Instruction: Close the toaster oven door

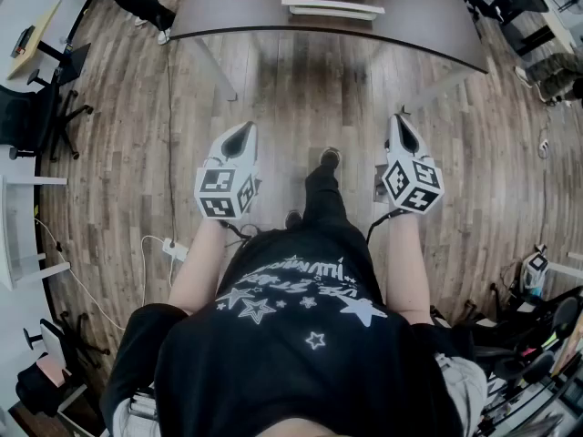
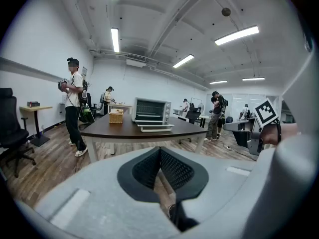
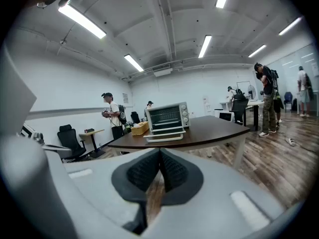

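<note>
**Left claw (image 1: 246, 131) and right claw (image 1: 401, 124) shut, oven (image 2: 151, 109) far off**

Both claws are pinched tight, and nothing is in them. They hang over the wood floor (image 1: 301, 89), one on each side of the person's leg (image 1: 323, 189). They are well away from the table (image 1: 419, 16).

The oven sits on the far part of the table, with a basket (image 2: 116, 116) just beside it. In the head view only the oven's bottom edge shows, and the rest is cut off at the top. The basket is cut off there too.

Two flat white pieces (image 3: 164, 137) stick out low in front of the oven. One may be the open door, but they are too small to tell which.

The person's hands are hidden under the claws' marker cubes. Other people stand far back in the room and are too small to see well.
</note>
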{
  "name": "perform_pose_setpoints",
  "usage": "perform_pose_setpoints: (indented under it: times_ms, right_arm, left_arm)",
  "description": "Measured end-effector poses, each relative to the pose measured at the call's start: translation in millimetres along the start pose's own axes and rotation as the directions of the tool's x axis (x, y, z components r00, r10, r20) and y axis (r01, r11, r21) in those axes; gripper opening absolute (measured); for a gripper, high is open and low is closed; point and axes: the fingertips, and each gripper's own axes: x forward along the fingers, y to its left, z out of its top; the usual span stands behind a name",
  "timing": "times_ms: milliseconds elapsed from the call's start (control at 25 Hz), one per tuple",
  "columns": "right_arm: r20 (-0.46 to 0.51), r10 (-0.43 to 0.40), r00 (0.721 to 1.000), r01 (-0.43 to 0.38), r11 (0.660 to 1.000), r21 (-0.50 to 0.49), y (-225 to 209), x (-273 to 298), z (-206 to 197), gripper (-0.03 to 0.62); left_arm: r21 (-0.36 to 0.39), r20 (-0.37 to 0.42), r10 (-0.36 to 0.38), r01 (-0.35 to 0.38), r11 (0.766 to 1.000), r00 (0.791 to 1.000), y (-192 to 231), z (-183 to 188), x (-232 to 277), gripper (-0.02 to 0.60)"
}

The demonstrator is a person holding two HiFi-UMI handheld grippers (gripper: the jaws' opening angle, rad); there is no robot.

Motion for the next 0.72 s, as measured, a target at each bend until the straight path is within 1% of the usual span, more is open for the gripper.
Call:
perform_pose_setpoints:
  times_ms: [280, 520, 640, 720]
  right_arm:
    - [-0.003, 0.005, 1.000, -0.005, 1.000, 0.004, 8.9, 0.0, -2.2, 0.003]
    - [-0.012, -0.001, 1.000, 0.001, 1.000, -0.011, 9.2, 2.7, 0.4, 0.003]
    - [0.007, 0.003, 1.000, -0.003, 1.000, -0.014, 11.1, 7.4, 8.0, 0.003]
    - [0.031, 0.010, 0.999, -0.011, 1.000, 0.001, 10.1, 11.2, 13.7, 0.003]
  left_arm:
    - [0.000, -0.012, 0.000, 0.000, 1.000, 1.000, 3.4, -1.9, -3.3, 0.009]
    - [-0.020, -0.016, 0.014, -0.014, 1.000, 1.000, 12.1, -4.1, -4.4, 0.009]
    - [-0.040, -0.006, 0.021, -0.022, 0.999, 1.000, 19.7, -1.6, -0.9, 0.011]
    - [-0.047, 0.001, 0.020, -0.020, 0.999, 1.000, 21.1, 1.5, 3.9, 0.011]
